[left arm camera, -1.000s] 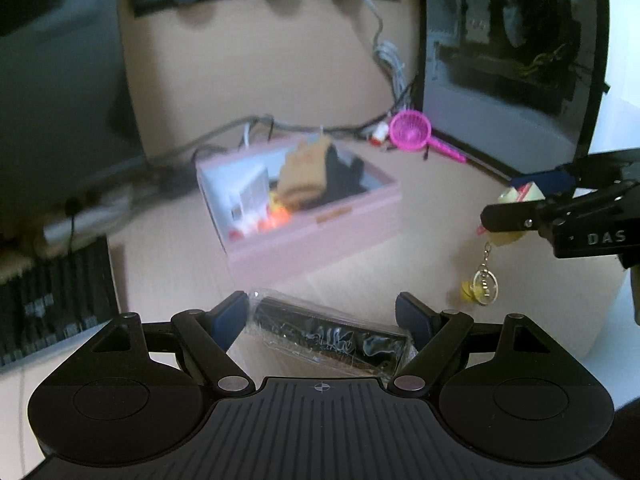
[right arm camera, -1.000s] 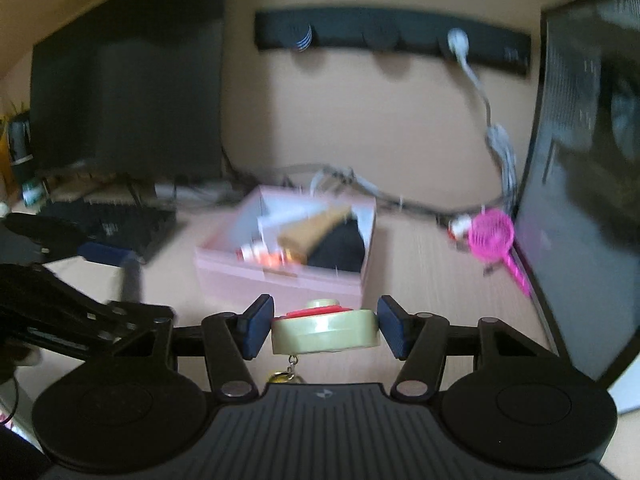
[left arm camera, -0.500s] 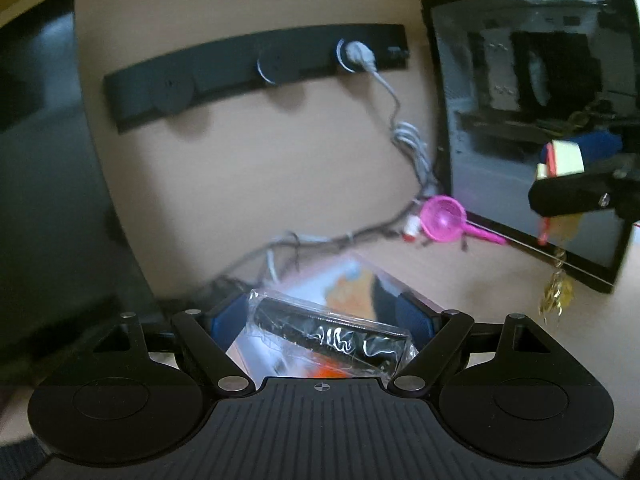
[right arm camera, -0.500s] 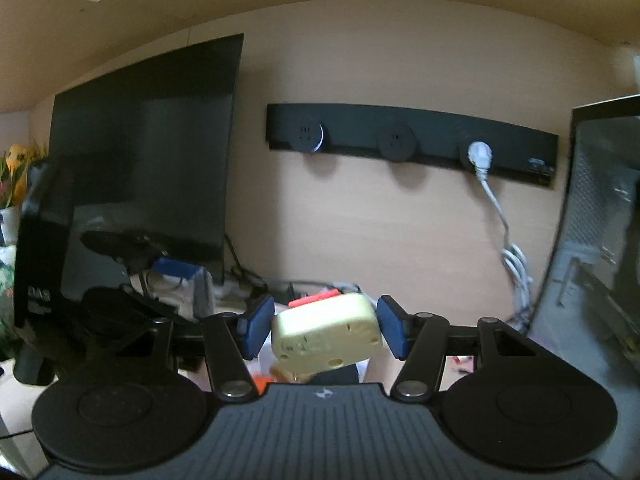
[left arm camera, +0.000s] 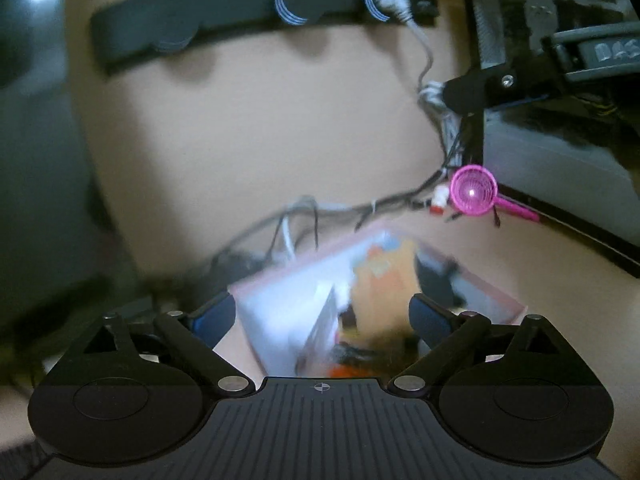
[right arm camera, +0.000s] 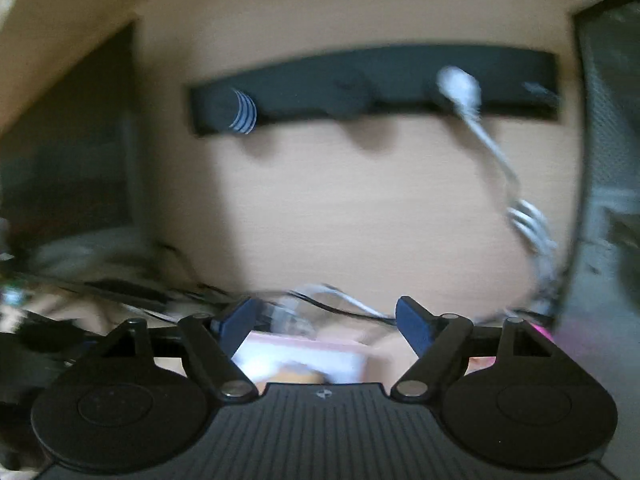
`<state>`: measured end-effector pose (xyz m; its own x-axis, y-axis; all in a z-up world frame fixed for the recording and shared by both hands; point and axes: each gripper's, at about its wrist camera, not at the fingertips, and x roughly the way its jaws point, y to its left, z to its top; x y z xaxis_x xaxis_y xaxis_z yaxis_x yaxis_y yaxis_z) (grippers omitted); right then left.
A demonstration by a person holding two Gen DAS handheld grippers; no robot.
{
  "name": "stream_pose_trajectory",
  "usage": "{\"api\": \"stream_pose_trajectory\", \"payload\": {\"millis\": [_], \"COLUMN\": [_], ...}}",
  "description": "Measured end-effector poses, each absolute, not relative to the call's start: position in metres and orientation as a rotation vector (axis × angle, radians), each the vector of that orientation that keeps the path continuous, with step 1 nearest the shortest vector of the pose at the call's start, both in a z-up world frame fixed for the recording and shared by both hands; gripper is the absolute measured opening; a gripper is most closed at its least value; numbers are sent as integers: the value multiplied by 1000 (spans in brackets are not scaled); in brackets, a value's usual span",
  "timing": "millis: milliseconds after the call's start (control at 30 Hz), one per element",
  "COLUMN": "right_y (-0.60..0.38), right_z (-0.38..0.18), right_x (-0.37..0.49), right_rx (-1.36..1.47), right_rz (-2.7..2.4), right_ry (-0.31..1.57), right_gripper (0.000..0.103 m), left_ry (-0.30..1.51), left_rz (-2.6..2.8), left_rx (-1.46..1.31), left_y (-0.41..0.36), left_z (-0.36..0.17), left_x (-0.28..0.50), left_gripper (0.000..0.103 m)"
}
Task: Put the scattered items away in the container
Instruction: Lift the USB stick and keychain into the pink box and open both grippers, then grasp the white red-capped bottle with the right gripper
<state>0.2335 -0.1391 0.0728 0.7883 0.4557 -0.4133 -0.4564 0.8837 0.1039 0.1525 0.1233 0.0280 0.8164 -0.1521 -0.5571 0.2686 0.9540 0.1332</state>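
The pink box (left arm camera: pixel 480 284) sits on the desk just below my left gripper (left arm camera: pixel 322 316), blurred, with several items inside, among them an orange-brown one (left arm camera: pixel 384 276). My left gripper is open and empty above the box. My right gripper (right arm camera: pixel 324 320) is open and empty too; the box's pink rim (right arm camera: pixel 316 345) shows low between its fingers. The right gripper's dark body (left arm camera: pixel 520 80) shows at the upper right of the left wrist view. The wrapped black item and the yellow keychain toy are not visible in either gripper.
A pink hand fan (left arm camera: pixel 474 196) lies by the computer case (left arm camera: pixel 560 140) at the right. A black power strip (left arm camera: pixel 260 12) is on the back wall, with a white cable (right arm camera: pixel 492 152) hanging down. Cables (left arm camera: pixel 320 216) run behind the box. A dark monitor (right arm camera: pixel 68 152) stands left.
Both grippers have opened: the wrapped black item has left my left gripper and the yellow keychain toy has left my right gripper. Both views are blurred from motion.
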Motion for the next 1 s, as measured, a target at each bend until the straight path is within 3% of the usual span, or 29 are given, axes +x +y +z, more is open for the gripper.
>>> {"api": "stream_pose_trajectory", "payload": {"millis": [300,433,733,867,1000], "right_y": [-176,-163,-120,-123,-133], "right_z": [6,-14,-68,-75,-51], "right_x": [288,329,409,413,376], "right_rx": [-90,-128,-371,-369,-272], "right_rz": [213,168,97,139,239], "right_ry": [562,561,559,585,566], "right_gripper": [78,60,60,37,37], "left_ry": [705,701,714,744,757], "left_rz": [-169,-190,-211,-181,-165], "left_rx": [31,-13,-9,-25,-38], "left_y": [127,116,104,110,114], "left_z": [10,18,19,12,8], "left_x": [139,143,151,155,159], "left_gripper": [100,100,101,101,101]}}
